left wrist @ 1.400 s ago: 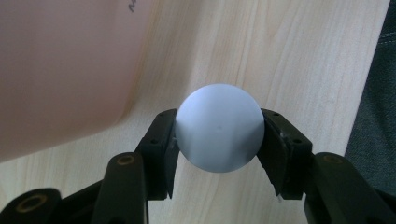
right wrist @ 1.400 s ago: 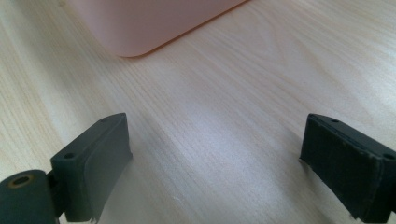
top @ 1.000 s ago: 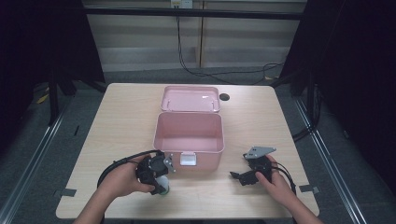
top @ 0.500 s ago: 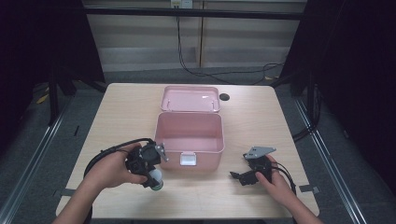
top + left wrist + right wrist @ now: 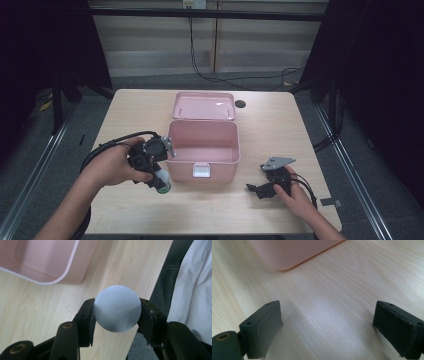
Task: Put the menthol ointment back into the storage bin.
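High view: your left hand-held gripper (image 5: 159,181) sits left of center, clamped on a bottle (image 5: 161,180) just beside the front left corner of the open pink box (image 5: 202,148). Your right hand-held gripper (image 5: 256,189) rests at lower right on the tabletop (image 5: 280,125), jaws apart.

Left gripper view: the bottle's pale round end (image 5: 117,308) fills the middle, pinched between both pads, with the box at upper left.

Right gripper view: your jaws stand wide over bare wood, with a box corner at the top.
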The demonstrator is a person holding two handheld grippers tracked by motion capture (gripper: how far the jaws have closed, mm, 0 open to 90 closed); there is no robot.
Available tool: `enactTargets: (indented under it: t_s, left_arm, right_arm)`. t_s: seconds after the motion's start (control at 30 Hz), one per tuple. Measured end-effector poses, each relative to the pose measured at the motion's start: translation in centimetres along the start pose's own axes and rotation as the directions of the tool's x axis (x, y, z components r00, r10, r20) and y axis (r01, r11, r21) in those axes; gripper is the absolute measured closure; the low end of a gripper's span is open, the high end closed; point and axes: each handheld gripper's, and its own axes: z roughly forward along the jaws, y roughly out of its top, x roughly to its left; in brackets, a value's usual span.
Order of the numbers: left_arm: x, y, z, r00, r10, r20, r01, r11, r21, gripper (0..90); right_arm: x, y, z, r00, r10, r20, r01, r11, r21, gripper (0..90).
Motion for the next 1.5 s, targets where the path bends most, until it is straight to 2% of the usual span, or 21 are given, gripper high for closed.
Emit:
enactTargets:
  t_s: [0.43,0.7,0.8,0.87,1.17,1.27,1.3,1.5]
  left_arm:
    - [1.4,1.1,-3.5,0.9988,-0.046,-0.019,0.045,0.999,-0.004,50.4]
    - [2.2,2.3,-4.7,0.9953,-0.095,-0.02,0.095,0.9953,-0.016,50.4]
    - [2.6,2.9,-5.1,0.9951,-0.094,-0.03,0.094,0.9956,-0.006,50.4]
    - [2.8,3.4,-5.3,0.9935,-0.11,-0.027,0.11,0.9938,-0.016,50.4]
    - [4.1,5.7,-5.6,0.9905,-0.132,-0.04,0.132,0.9913,-0.003,50.5]
    - [4.4,6.4,-5.4,0.9861,-0.162,-0.035,0.162,0.9867,-0.005,50.4]
    - [4.7,6.7,-5.3,0.9873,-0.154,-0.038,0.154,0.988,0.004,50.4]
    - [5.6,7.9,-4.7,0.9824,-0.181,-0.047,0.181,0.9835,0.005,50.4]
  right_arm:
    - [0.0,0.0,0.0,1.0,0.0,0.0,0.0,1.0,0.0,7.7]
    - [0.0,0.0,0.0,1.0,0.0,0.0,0.0,1.0,0.002,7.6]
    - [0.0,0.0,0.0,1.0,-0.001,-0.001,0.001,1.0,0.002,7.7]
    - [0.0,0.0,0.0,1.0,0.0,0.0,0.0,1.0,0.002,7.7]
    - [0.0,0.0,0.0,1.0,0.0,0.0,0.0,1.0,0.002,7.7]
    - [0.0,0.0,0.0,1.0,0.0,-0.001,0.0,1.0,0.002,7.7]
    - [0.0,0.0,0.0,1.0,-0.001,0.0,0.001,1.0,0.002,7.7]
    - [0.0,0.0,0.0,1.0,-0.001,-0.002,0.001,1.0,0.001,7.7]
